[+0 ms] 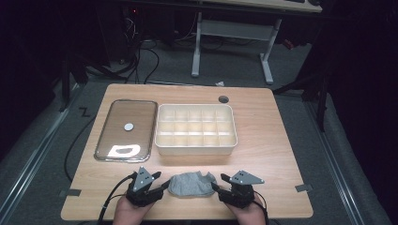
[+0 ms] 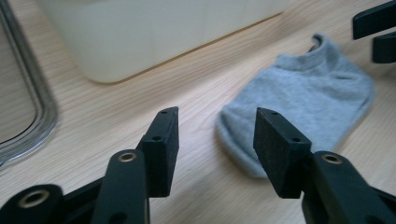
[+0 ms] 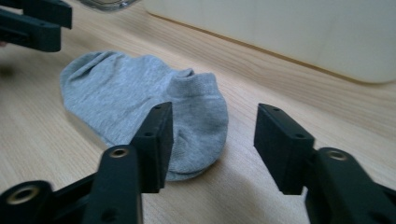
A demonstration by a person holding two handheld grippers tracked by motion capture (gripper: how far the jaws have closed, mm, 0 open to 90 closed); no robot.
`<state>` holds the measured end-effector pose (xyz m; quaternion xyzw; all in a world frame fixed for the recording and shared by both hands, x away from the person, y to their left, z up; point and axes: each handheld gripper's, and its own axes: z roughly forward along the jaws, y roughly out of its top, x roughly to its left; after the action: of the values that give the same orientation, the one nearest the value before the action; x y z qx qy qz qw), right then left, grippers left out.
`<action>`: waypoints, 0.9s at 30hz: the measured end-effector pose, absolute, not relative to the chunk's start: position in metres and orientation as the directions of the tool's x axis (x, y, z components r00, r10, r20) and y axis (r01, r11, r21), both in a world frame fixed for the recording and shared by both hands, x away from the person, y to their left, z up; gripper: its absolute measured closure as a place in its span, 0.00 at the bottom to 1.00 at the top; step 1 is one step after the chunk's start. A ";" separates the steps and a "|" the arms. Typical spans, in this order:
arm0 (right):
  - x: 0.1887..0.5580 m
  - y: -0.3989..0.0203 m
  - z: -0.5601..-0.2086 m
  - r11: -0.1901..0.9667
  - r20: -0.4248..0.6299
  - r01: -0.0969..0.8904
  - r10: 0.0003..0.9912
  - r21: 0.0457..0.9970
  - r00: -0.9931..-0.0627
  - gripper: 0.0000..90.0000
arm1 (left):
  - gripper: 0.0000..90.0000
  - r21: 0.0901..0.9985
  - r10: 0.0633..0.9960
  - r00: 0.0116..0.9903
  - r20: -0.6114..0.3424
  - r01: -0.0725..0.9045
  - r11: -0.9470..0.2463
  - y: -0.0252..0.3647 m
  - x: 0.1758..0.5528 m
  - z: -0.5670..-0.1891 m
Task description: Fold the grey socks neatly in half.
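A grey ankle sock (image 1: 192, 184) lies flat on the wooden table near its front edge, between the two grippers. My left gripper (image 1: 164, 186) sits at the sock's left end, jaws apart, with the toe end of the sock (image 2: 299, 107) just ahead of them and nothing pressed. My right gripper (image 1: 217, 188) is at the sock's right end, jaws wide, the heel and cuff of the sock (image 3: 154, 98) in front of its left jaw. In the left gripper view my own gripper (image 2: 217, 135) is open; in the right gripper view so is mine (image 3: 212, 135).
A cream compartment box (image 1: 195, 129) stands behind the sock at mid-table. A clear lid with a metal rim (image 1: 126, 130) lies to its left. A grey desk grommet (image 1: 223, 99) sits near the table's far edge. Tape marks (image 1: 69, 192) flag the front corners.
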<state>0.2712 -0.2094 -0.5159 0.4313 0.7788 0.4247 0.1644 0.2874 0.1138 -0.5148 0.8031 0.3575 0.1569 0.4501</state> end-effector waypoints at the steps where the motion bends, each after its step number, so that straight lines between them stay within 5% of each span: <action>1: 0.271 -0.209 -0.516 0.261 0.115 0.538 0.815 0.802 -0.568 0.59 | 0.59 0.833 0.711 0.701 -0.051 0.423 -0.357 0.108 0.286 -0.514; 4: 0.273 -0.210 -0.520 0.239 0.159 0.578 0.818 0.780 -0.553 0.65 | 0.62 0.822 0.697 0.715 -0.052 0.427 -0.377 0.092 0.285 -0.514; 15: 0.281 -0.195 -0.530 0.271 0.162 0.630 0.824 0.728 -0.542 0.59 | 0.67 0.772 0.675 0.738 0.009 0.424 -0.474 0.068 0.282 -0.526; 23: 0.279 -0.191 -0.530 0.295 0.187 0.638 0.795 0.712 -0.577 0.92 | 0.68 0.766 0.683 0.729 0.031 0.422 -0.486 0.070 0.278 -0.531; 27: 0.277 -0.189 -0.528 0.304 0.179 0.630 0.791 0.714 -0.584 0.96 | 0.69 0.776 0.690 0.723 0.007 0.431 -0.460 0.069 0.278 -0.523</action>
<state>0.2773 -0.1889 -0.5282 0.4439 0.8007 0.3887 0.1035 0.2779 0.0693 -0.5226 0.8386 0.3343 0.1630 0.3979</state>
